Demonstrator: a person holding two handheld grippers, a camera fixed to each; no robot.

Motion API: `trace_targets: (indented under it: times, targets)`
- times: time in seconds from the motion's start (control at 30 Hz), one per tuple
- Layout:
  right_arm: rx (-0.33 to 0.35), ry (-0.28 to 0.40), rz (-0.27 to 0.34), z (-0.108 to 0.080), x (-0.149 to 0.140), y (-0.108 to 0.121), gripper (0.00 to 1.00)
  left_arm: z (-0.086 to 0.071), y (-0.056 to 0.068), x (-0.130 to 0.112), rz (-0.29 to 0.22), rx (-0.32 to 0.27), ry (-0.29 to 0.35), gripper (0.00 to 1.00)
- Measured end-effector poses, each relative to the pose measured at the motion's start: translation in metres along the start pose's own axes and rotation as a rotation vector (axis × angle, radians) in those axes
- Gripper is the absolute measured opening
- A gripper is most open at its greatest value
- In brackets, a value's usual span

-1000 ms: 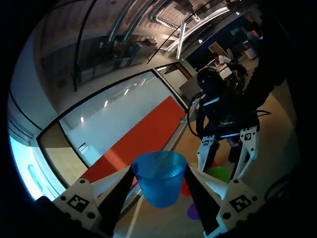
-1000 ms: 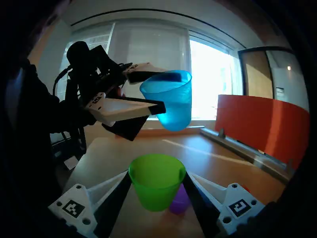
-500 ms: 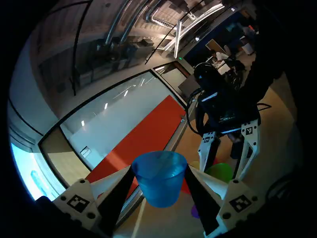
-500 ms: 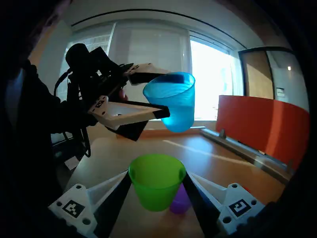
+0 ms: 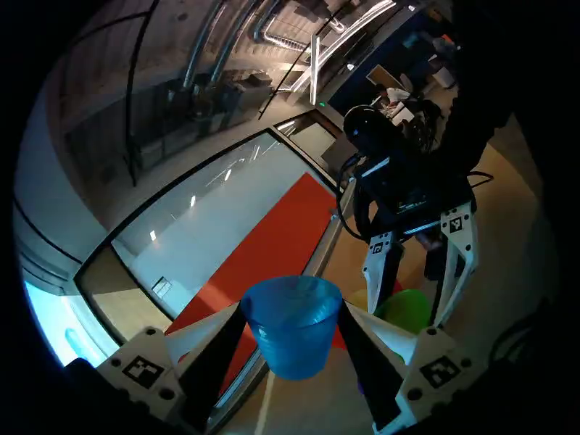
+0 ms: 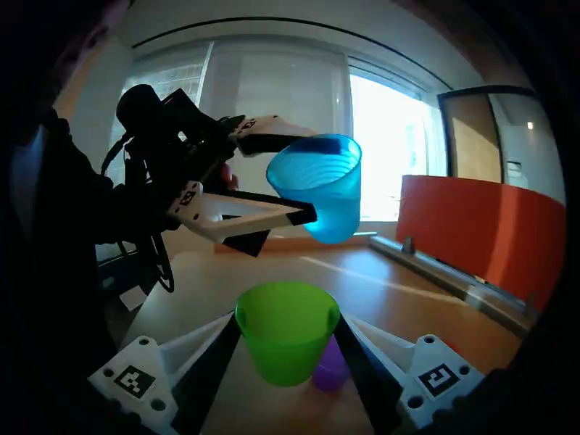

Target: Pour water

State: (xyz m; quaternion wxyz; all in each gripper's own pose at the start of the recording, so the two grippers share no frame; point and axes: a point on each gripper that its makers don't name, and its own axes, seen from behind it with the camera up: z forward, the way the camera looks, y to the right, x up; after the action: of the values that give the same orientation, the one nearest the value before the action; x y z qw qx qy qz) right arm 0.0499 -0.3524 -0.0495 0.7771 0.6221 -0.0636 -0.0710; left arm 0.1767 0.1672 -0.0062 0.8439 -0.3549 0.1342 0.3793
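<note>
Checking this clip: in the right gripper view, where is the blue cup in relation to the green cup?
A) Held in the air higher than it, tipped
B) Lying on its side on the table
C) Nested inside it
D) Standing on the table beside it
A: the left tool grips the blue cup off the table and higher than the green cup, with its mouth tipped towards the camera.

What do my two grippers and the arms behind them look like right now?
Both grippers match: the left gripper and right gripper have white wedge-shaped fingers with black inner faces and a square black-and-white marker on each. Behind the fingers sits a black camera housing with looping black cables. The person wears a dark sleeve.
</note>
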Motion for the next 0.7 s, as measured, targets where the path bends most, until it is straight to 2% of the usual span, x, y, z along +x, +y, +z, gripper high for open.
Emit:
trace_targets:
  times: [0.7]
  targets:
    - [0.005,0.004,-0.004,-0.0012,0.0036,-0.0036,0.91,0.0052,0.0014,-0.0033,0.089,0.005,0.001,0.86]
